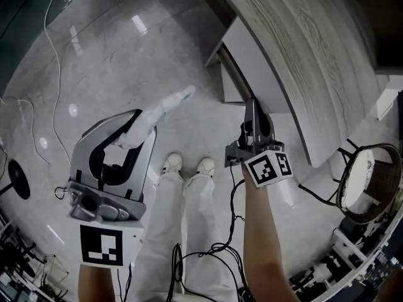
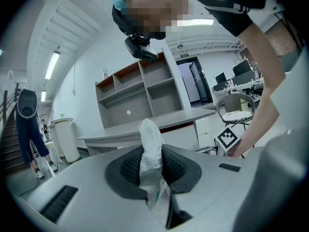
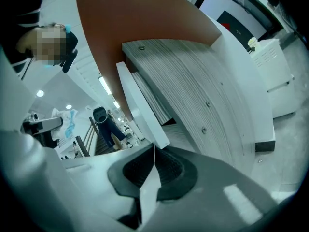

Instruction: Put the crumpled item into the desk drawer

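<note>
Step in hand, we think: opening the drawer.

Closest to us, our left gripper (image 2: 152,170) is clamped on the crumpled item (image 2: 149,139), a white scrunched-up thing that pokes up from between its pads. So the item sits in the left gripper, well apart from the drawer.

A bit further out, our right gripper (image 3: 153,153) is squeezed tight on a thin edge of the white drawer front (image 3: 137,98), which runs right in between its pads. Just past that gripper is the wood-look bench (image 3: 193,91), and the drawer hangs under it.

The drawer looks hardly open, if at all. Next we should pull the right gripper straight back toward us with a firm pinch, so the thin edge does not slip out. Then the left gripper can bring the item over the open drawer and let go.
</note>
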The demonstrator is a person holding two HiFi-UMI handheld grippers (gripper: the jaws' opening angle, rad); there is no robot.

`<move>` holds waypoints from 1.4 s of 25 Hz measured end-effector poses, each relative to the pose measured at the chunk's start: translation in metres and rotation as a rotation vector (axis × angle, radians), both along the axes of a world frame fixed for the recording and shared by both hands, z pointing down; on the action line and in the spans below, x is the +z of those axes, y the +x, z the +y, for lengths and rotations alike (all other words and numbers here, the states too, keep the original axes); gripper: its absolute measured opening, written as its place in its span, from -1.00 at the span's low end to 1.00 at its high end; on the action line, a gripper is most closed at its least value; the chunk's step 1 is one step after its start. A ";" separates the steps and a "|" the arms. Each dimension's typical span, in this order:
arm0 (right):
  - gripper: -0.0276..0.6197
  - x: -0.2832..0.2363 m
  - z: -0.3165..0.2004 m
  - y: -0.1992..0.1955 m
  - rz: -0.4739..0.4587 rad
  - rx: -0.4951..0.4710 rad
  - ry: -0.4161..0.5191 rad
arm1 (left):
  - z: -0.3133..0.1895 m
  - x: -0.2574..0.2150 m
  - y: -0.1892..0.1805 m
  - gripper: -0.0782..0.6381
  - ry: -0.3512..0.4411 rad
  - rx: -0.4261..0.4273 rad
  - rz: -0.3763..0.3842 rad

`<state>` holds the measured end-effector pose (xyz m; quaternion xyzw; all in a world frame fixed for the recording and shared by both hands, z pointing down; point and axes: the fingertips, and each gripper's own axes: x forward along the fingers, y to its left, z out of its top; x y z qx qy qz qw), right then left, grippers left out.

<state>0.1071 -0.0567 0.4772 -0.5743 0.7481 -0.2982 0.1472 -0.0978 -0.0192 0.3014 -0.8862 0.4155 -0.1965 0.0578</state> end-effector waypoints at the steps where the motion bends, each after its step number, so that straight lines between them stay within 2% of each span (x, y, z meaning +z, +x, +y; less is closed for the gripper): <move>1: -0.86 0.001 0.000 0.000 0.021 -0.006 -0.007 | 0.000 0.000 0.000 -0.62 0.001 0.001 0.000; 3: -0.79 0.006 0.000 -0.003 0.051 -0.025 -0.024 | -0.001 0.001 -0.001 -0.62 0.000 0.001 0.000; 6: -0.47 0.007 0.004 -0.009 0.068 -0.037 -0.036 | 0.000 0.001 -0.003 -0.62 -0.002 -0.002 0.007; 9: -0.42 0.005 0.008 -0.009 0.084 -0.036 -0.042 | 0.000 0.001 -0.003 -0.62 -0.003 -0.003 0.015; 15: -0.44 -0.006 0.005 -0.004 0.027 0.013 -0.023 | -0.002 0.001 -0.005 -0.62 -0.001 -0.004 0.023; 17: -0.65 -0.006 0.004 0.002 0.033 0.035 -0.022 | -0.003 0.001 -0.005 -0.62 0.000 -0.005 0.023; 22: -0.81 -0.002 0.008 0.002 0.015 0.020 -0.009 | -0.003 0.002 -0.002 -0.62 -0.003 -0.007 0.024; 26: -0.85 -0.003 0.008 0.000 -0.011 0.034 0.002 | -0.004 0.002 -0.006 -0.62 -0.002 -0.008 0.023; 30: -0.77 0.003 0.006 0.001 -0.091 0.056 0.002 | -0.006 0.004 -0.006 -0.62 -0.003 -0.005 0.018; 33: -0.50 0.003 0.002 -0.003 -0.174 0.074 0.029 | -0.008 0.004 -0.003 -0.62 0.000 0.001 0.023; 35: -0.45 0.004 -0.003 -0.007 -0.204 0.077 0.044 | -0.010 0.004 -0.001 -0.62 0.001 0.009 0.023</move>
